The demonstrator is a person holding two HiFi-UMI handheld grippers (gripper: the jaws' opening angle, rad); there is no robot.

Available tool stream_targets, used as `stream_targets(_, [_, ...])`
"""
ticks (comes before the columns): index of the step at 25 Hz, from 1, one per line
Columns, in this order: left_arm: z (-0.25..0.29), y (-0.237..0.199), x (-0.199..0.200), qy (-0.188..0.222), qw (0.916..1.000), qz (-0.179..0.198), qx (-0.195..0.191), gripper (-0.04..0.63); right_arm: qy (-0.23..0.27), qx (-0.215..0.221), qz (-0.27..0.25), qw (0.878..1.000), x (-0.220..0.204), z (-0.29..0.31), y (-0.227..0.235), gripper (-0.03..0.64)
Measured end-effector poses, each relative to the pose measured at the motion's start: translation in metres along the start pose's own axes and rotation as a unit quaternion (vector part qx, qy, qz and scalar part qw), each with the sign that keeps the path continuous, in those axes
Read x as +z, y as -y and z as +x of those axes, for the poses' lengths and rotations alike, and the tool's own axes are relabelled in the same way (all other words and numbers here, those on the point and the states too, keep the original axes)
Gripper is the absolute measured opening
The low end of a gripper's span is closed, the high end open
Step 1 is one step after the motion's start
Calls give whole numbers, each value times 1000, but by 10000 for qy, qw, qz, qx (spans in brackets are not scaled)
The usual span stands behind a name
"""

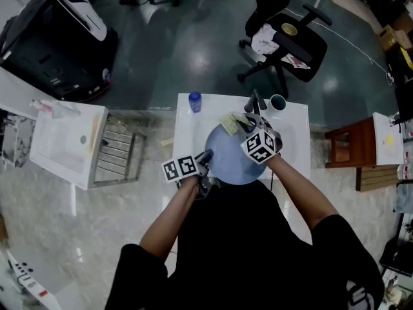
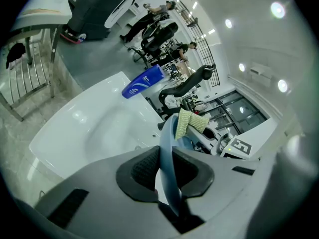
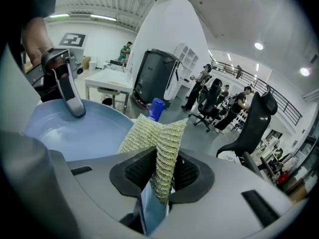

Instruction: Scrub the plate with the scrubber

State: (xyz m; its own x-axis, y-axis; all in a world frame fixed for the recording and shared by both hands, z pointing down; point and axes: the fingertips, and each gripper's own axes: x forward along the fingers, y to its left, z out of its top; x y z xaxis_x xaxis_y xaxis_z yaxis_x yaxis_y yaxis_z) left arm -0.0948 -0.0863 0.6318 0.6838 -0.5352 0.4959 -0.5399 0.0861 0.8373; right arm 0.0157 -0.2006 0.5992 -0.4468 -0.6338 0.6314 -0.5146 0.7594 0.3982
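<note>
Over white sink [image 1: 187, 131]: my left gripper [image 2: 167, 169] clamps rim of smooth round blue plate [image 1: 232, 161]. Right gripper [image 3: 162, 172] pinches coarse yellow-green mesh scrubber [image 3: 154, 136].

Count: 1 plate [image 1: 235, 159], 1 scrubber [image 1: 230, 123], 1 blue bottle [image 1: 195, 101], 1 cup [image 1: 278, 102], 1 white basin [image 1: 184, 129], 1 wire rack [image 1: 119, 151], 2 grippers: left tongs [image 1: 206, 157], right tongs [image 1: 248, 125].

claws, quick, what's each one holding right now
left claw: closed on the rim of the blue plate
right claw: closed on the yellow-green scrubber
</note>
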Motion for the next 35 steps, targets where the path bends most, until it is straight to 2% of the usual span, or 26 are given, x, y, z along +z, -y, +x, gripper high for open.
stream_targets(14, [3,0,-6,-4,9999,-109,-80,48,-331,-134,69,9993,-32,-23,11,78])
stream_targets(29, [-2,-8,1,174,9997,-134,97,48,-819,-118,-539,9951,-50,-39,13,78])
stream_targets(35, [-1,-11,3,192,9996,-118,170,48,-1033,-35,-933,9903,-60,-46,9,78])
